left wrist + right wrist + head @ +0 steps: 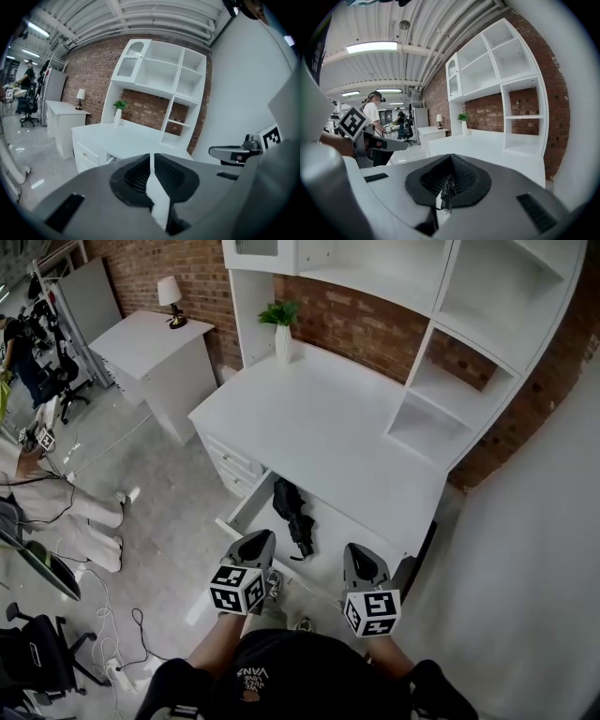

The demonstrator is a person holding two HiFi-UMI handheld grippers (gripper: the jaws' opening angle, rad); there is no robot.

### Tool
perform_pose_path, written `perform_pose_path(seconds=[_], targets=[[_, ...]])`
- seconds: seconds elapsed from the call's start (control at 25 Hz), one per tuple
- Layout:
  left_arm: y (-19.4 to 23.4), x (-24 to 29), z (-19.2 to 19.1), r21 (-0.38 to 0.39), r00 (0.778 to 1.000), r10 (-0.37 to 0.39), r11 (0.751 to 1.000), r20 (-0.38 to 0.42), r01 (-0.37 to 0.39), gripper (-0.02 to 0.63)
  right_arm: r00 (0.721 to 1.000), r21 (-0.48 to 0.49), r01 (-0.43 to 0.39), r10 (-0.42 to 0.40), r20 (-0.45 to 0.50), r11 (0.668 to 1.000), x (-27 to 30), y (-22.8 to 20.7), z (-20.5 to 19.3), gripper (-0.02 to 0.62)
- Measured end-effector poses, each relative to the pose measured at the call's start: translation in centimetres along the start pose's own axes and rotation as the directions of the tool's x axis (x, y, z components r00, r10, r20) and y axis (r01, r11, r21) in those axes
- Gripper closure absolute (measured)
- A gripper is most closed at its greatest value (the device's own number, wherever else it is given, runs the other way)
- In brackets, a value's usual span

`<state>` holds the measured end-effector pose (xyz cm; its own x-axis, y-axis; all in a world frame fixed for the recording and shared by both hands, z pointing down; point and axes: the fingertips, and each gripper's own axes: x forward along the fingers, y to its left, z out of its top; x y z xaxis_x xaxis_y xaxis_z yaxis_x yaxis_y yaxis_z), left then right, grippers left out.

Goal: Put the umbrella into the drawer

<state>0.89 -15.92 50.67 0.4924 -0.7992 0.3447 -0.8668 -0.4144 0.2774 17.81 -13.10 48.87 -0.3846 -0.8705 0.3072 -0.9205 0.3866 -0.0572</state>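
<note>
1 black umbrella (pixel 292 512), folded, lies inside the 1 open drawer (pixel 251 510), pulled out from the desk (pixel 319 427) near edge. 2 grippers at the drawer's near side. Left gripper (pixel 257 544): jaws all but together, nothing btwn. Right gripper (pixel 362 557): jaws closed, a tiny dark bit at the seam, can't tell what. Desk top open, 1 plant (pixel 281 322) far left, shelf unit (pixel 469 362) right. Brick wall (pixel 366 324) behind. Grey floor (pixel 159 512) w/ cables (pixel 103 596) left.

A black folded umbrella (pixel 292 514) is laid flat inside the white drawer (pixel 246 507), which is pulled open from beneath the bench top. The umbrella is stretched along the drawer's floor, its narrower end turned toward the drawer's front.
</note>
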Motion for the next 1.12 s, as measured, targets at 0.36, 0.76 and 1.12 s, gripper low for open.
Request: perform_pose_path(seconds=[0.36,0.76,1.12], targets=[[-1.0,-4.0,0.3,0.099,0.999,0.04,0.994,0.013,-0.041,0.597,1.0,-0.026,-0.007,0.007,-0.003,1.0,-1.9,1.0,-0.2,0.595],[0.6,-9.0,-1.0,0.1,0.992,0.117,0.988,0.038,-0.121,0.6,0.999,-0.023,-0.033,0.033,-0.032,0.999,-3.5,2.8,-1.8,0.595],[2.2,-12.0,-2.7,0.086,0.983,0.18,0.979,0.038,-0.182,0.6,0.995,-0.016,-0.057,0.056,-0.079,0.998,-3.7,4.5,-4.2,0.595]])
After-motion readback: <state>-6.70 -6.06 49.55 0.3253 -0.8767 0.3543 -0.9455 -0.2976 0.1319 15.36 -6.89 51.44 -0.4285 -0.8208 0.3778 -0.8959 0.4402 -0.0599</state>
